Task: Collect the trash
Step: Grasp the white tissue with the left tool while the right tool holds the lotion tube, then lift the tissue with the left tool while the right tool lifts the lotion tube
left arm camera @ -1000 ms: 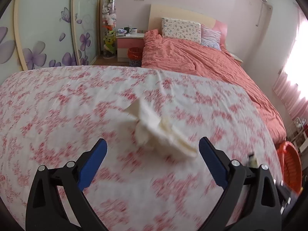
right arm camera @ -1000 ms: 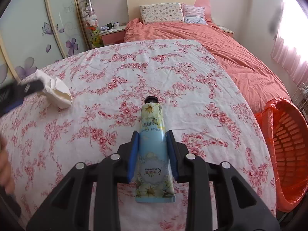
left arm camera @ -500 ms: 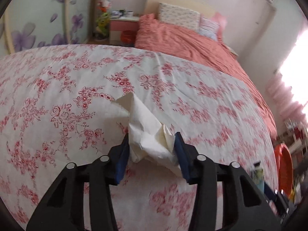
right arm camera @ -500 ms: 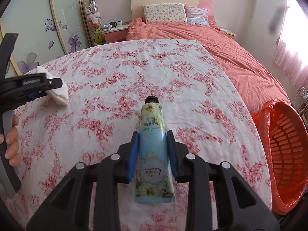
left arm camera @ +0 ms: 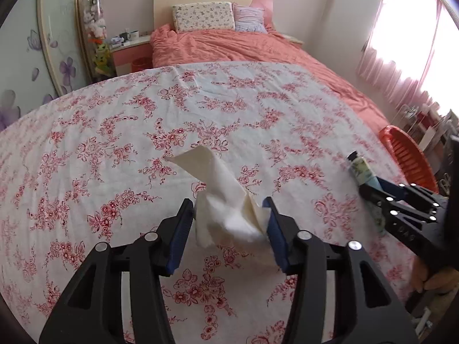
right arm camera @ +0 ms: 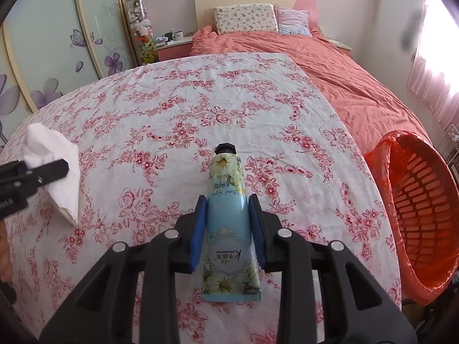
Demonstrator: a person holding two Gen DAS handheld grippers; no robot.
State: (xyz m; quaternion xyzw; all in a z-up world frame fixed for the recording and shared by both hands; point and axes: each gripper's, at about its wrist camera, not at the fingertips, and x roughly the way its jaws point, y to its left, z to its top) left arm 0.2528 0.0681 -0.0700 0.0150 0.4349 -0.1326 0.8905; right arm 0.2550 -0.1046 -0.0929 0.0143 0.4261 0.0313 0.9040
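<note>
**Two pieces of trash now in our grips**

Our left gripper (left arm camera: 228, 223), open a second ago, has clamped on the crumpled tissue (left arm camera: 226, 200) and raised it. Our right gripper (right arm camera: 228, 229) still pinches the hand cream tube (right arm camera: 228, 209). Rightmost, the orange bin (right arm camera: 416, 218) waits.

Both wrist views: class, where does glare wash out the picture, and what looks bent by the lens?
Left wrist view: the window blows out white at upper right; the bed bulges like a dome. Right wrist view: glare again along the right edge; the wardrobe frames curve, and the bin stretches sideways.
</note>
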